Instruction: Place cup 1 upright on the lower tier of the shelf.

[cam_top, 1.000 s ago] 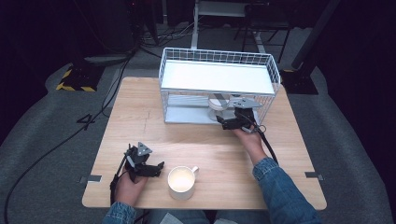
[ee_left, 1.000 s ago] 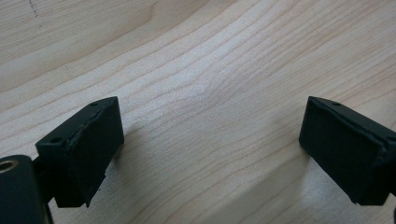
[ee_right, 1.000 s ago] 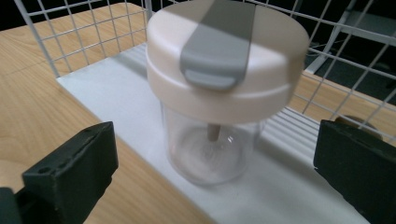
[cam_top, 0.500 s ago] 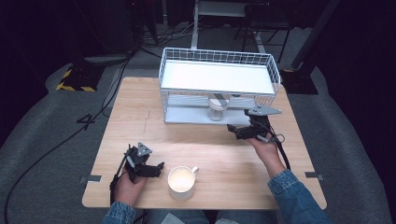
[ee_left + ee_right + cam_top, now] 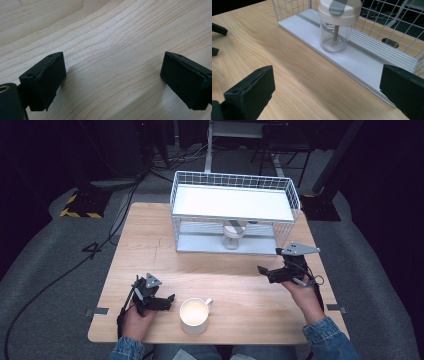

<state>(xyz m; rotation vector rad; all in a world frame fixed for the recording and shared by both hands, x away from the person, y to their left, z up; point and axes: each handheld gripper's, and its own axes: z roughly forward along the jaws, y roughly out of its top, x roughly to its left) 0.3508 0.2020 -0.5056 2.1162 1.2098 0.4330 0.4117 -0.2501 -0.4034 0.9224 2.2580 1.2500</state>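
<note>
While nothing is gripped, both tools are parked low over the table.
Left gripper point(image 5: 169, 299): jaws spread, empty, held just beside the white ceramic mug point(image 5: 194, 315), likely staged for a grab.
Mug: set upright at the near edge, handle turned toward the far right.
Pale wooden table point(image 5: 225, 280): bare grain is seen between the left jaws.
Right gripper point(image 5: 262, 271): jaws spread wide, empty, aimed at the rack.
Clear plastic cup with white lid and grey flip tab point(image 5: 336, 23): stood upright on the lower shelf of the white wire rack point(image 5: 232, 202), apart from both grippers, judged already stowed.
</note>
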